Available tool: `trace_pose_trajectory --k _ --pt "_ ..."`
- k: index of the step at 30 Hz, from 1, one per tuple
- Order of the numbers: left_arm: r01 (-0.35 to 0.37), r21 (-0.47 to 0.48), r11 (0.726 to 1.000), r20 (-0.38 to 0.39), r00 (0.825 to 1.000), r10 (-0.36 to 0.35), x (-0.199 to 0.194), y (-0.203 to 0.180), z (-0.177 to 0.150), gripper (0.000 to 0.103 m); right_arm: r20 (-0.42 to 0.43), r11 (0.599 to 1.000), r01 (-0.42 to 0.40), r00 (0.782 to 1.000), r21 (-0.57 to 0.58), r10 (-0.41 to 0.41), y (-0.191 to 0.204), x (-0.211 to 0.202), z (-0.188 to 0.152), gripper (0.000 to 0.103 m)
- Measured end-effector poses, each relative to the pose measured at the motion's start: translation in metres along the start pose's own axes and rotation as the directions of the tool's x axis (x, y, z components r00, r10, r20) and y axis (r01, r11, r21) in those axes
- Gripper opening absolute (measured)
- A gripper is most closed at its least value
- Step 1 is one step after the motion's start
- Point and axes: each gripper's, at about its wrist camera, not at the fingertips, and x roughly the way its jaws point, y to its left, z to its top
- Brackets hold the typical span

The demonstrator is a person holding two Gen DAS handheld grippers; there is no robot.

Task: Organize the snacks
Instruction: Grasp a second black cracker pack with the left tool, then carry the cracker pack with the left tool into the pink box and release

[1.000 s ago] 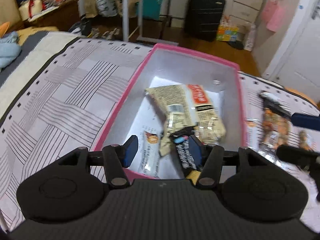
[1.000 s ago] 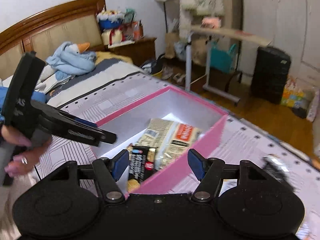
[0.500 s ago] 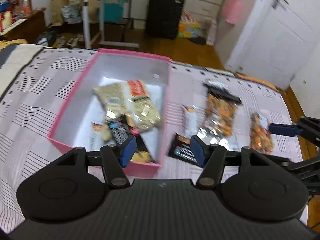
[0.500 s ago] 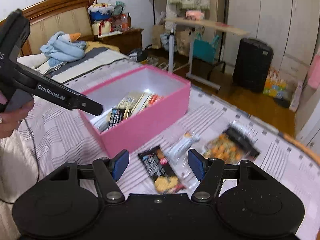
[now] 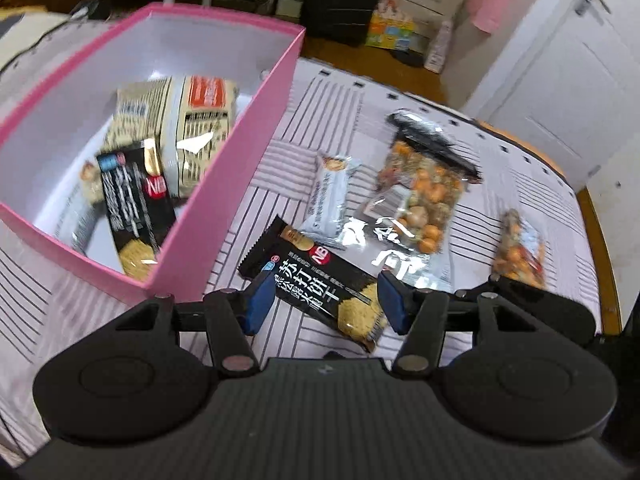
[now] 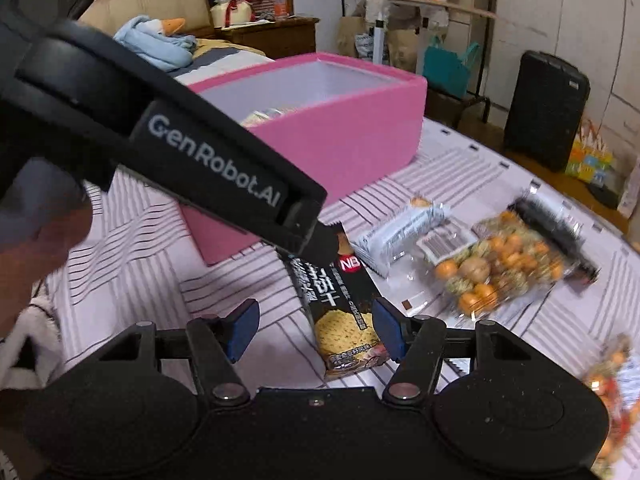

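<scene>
left gripper [image 5: 322,300]: angled down over black cracker packet [image 5: 320,276], jaws just narrowed, packet between, contact unclear
right gripper [image 6: 312,330]: angled down, released, narrowing, beside same packet

Striped bedspread [image 5: 332,108] carries it all: pink box [image 5: 224,216] on the left, then a black cracker packet [image 5: 316,276], silver bar wrapper [image 5: 330,196], clear nut bag [image 5: 424,196] and a smaller nut pack [image 5: 518,248].
</scene>
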Motion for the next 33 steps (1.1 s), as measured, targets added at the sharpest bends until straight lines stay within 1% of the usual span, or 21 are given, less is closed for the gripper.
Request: trace_pose_trajectory --k 2,5,6,9,10,12,15,18,21,22,24,25,26,30,33 --pt "-0.001 -0.021 1.0 -0.003 1.0 0.001 0.015 0.001 -0.004 0.055 -0.007 1.0 0.01 1.0 -0.001 -0.01 -0.002 0.011 -0.004 0.066" --pt "-0.019 -0.032 0.999 0.005 1.0 0.019 0.031 0.001 -0.009 0.055 -0.016 0.997 0.054 0.998 -0.049 -0.055 -0.003 0.026 -0.008 0.066" --pt "-0.027 -0.039 0.999 0.004 1.0 0.027 0.036 0.001 -0.01 0.055 -0.013 0.996 0.061 0.998 -0.069 -0.062 -0.003 0.029 -0.008 0.068" --pt "-0.026 -0.083 0.996 -0.024 0.999 0.024 0.05 0.006 -0.01 0.055 -0.028 0.996 0.051 0.998 -0.079 -0.053 -0.008 0.036 -0.01 0.07" --pt "-0.027 -0.098 0.995 -0.034 0.999 0.024 0.054 0.008 -0.011 0.055 -0.041 0.997 0.038 0.998 -0.065 -0.041 -0.012 0.039 -0.01 0.071" --pt "-0.025 -0.11 0.994 -0.05 0.999 0.019 0.061 0.009 -0.01 0.055 -0.033 0.999 0.01 0.999 -0.038 -0.012 -0.019 0.04 -0.009 0.071" --pt "-0.02 -0.131 0.991 -0.065 0.998 0.012 0.068 0.01 -0.011 0.055 -0.033 1.0 0.014 0.999 -0.016 -0.014 -0.02 0.04 -0.007 0.071" --pt "-0.013 -0.161 0.987 -0.065 0.998 0.003 0.07 0.013 -0.013 0.057 -0.037 1.0 0.027 0.999 0.007 -0.027 -0.017 0.039 -0.006 0.063" --pt "0.02 -0.188 0.982 -0.074 0.997 -0.035 0.069 0.014 -0.016 0.057 -0.052 0.997 0.036 0.998 0.066 -0.033 -0.011 0.034 -0.008 0.06" --pt "0.026 -0.192 0.981 -0.069 0.997 -0.04 0.069 0.014 -0.017 0.055 -0.051 0.995 0.04 0.998 0.087 -0.035 -0.009 0.033 -0.009 0.058" --pt "0.025 -0.186 0.982 -0.062 0.997 -0.037 0.068 0.012 -0.019 0.055 -0.051 0.991 0.042 0.998 0.127 -0.036 -0.007 0.034 -0.011 0.055" --pt "0.011 -0.173 0.985 -0.06 0.998 -0.022 0.067 0.011 -0.02 0.046 -0.052 0.989 0.043 0.998 0.143 -0.036 -0.007 0.033 -0.012 0.054" --pt "-0.002 -0.15 0.989 -0.057 0.998 -0.007 0.066 0.009 -0.022 0.045 -0.055 0.986 0.046 0.998 0.163 -0.038 -0.006 0.031 -0.013 0.054" --pt "0.006 -0.11 0.994 -0.081 0.997 -0.015 0.06 0.007 -0.02 0.043 -0.079 0.967 0.065 0.996 0.247 -0.046 0.001 0.023 -0.013 0.054" --pt "0.017 -0.078 0.997 -0.108 0.994 -0.025 0.05 0.005 -0.02 0.042 -0.096 0.96 0.078 0.994 0.267 -0.054 0.008 0.014 -0.011 0.054"
